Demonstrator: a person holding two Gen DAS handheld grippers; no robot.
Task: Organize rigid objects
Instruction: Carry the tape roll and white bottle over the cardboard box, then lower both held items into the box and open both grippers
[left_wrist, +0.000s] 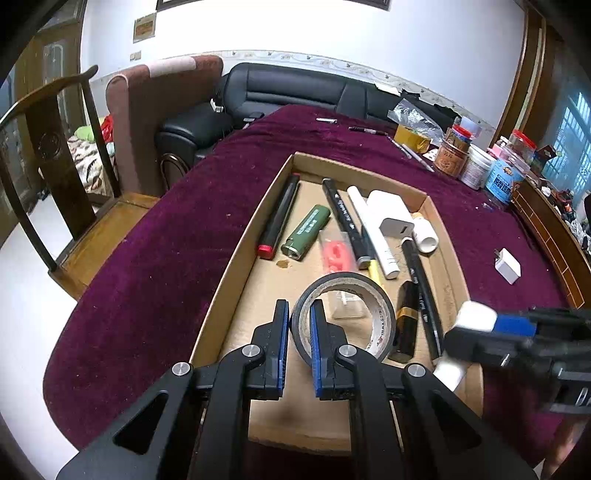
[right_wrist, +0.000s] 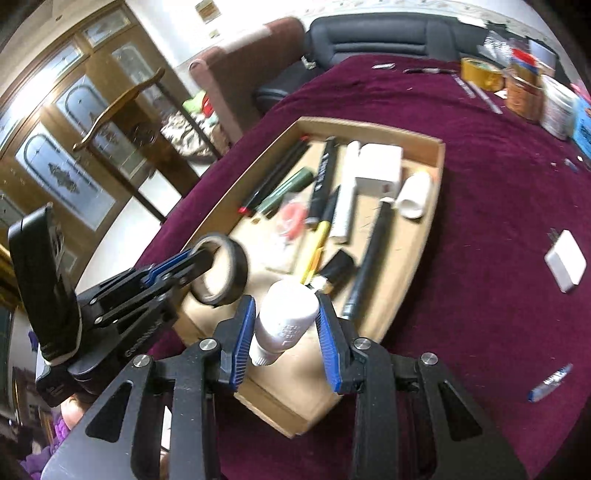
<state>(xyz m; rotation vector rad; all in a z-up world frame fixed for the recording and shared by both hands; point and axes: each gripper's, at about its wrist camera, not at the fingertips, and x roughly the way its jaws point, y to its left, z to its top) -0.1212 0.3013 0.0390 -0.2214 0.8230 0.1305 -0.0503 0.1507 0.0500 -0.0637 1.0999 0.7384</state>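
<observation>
A shallow cardboard tray (left_wrist: 236, 258) (right_wrist: 437, 192) lies on a purple tablecloth and holds markers, a green lighter (left_wrist: 306, 232), white tubes and a white box. My left gripper (left_wrist: 298, 314) is shut on the wall of a black tape roll (left_wrist: 376, 314), one finger inside the ring and one outside, over the near part of the tray. From the right wrist view that gripper (right_wrist: 201, 254) and tape roll (right_wrist: 221, 275) show at left. My right gripper (right_wrist: 286, 306) is shut on a white bottle (right_wrist: 286, 321), held above the tray's near end; it also shows at the right edge as the right gripper (left_wrist: 476, 321).
A white charger plug (left_wrist: 508, 266) (right_wrist: 565, 266) and a small blue item (right_wrist: 550, 382) lie on the cloth right of the tray. Jars, tins and a yellow tape roll (right_wrist: 480, 74) crowd the far right. A wooden chair (left_wrist: 55, 147) and black sofa (left_wrist: 295, 88) stand beyond the table.
</observation>
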